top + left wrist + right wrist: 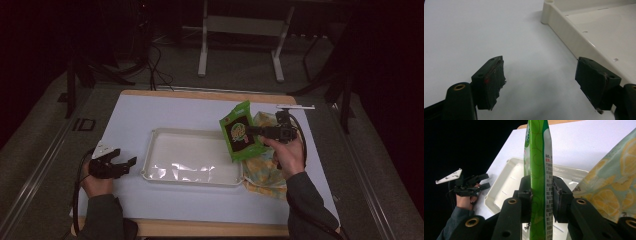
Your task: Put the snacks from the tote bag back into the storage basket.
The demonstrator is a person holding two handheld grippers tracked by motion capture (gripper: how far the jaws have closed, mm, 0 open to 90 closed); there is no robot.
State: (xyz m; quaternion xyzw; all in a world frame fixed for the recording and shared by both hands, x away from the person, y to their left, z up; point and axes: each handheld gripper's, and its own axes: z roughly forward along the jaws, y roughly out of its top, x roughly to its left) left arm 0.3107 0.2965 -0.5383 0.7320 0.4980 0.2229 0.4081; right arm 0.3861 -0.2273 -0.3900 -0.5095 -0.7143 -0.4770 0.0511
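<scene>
Right claw [541, 202] pinching green snack bag [241, 132], held up over the right end of the white tray [165, 176]. Left claw [120, 162] spread wide, resting on desk [150, 107]. Probably moving bag to tray; next, lower and let go.

- You see a dim high view; the room around the table [150, 107] is nearly black.
- Glare streaks the tray [192, 170] floor.
- Both gripper views are brighter, with near jaws soft.
</scene>
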